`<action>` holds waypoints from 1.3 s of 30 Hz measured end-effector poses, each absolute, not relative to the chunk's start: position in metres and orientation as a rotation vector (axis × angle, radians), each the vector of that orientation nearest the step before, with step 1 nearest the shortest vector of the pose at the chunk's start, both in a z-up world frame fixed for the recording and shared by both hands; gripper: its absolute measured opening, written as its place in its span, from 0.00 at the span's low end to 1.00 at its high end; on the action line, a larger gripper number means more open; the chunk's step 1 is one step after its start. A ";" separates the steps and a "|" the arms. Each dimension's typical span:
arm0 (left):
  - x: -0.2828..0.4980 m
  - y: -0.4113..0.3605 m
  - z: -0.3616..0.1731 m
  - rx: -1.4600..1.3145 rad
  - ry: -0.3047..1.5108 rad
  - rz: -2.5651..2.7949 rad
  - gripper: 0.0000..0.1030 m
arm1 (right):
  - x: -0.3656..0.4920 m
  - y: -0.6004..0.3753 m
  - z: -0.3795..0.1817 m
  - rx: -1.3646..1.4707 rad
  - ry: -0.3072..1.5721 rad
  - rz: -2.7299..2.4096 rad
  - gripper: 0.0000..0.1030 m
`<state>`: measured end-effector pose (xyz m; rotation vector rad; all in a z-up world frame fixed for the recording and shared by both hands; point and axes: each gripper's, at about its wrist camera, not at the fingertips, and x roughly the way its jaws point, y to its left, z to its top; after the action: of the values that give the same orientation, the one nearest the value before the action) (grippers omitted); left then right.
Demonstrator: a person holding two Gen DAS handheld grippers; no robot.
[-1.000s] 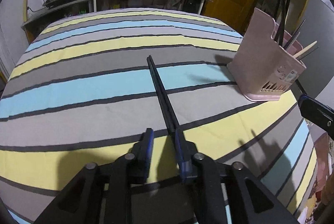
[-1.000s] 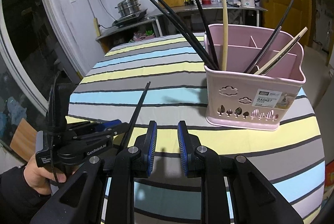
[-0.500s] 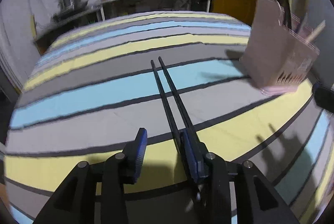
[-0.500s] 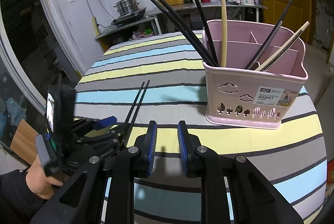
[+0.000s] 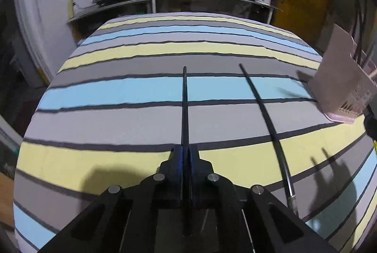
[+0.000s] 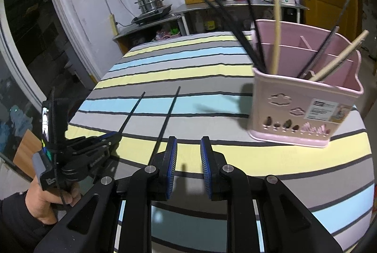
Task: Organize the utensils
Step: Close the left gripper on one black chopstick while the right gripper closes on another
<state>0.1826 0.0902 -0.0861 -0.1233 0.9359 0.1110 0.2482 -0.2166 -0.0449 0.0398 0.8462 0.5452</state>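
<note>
Now 2 black chopsticks out, 1 pinched in left claw (image 5: 185, 152), 1 on cloth (image 5: 264, 109), right claw (image 6: 188, 154) spread, basket (image 6: 304, 111) holds maybe 7.

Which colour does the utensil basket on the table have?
The basket is pale pink; the right wrist view shows it best.

the left gripper (image 5: 185, 154), held low in the person's hand (image 6: 47, 201) (dark sleeve at the wrist), has its jaws pressed nearly together; the right gripper (image 6: 188, 158) hovers level, its blue-padded fingers (image 6: 171, 158) parted.
</note>
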 end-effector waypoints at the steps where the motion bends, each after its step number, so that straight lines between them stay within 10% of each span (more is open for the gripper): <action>1: 0.181 0.093 -0.086 -0.133 0.937 0.118 0.06 | 0.250 -0.213 -0.046 0.036 0.848 0.551 0.20; 39: 0.250 0.114 -0.090 -0.109 0.935 -0.056 0.06 | 0.336 -0.107 -0.111 -0.094 0.985 0.528 0.18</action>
<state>0.2504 0.1141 -0.0898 -0.1091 0.9352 -0.0562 0.3365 -0.1072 -0.1105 -0.0942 0.9847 0.5278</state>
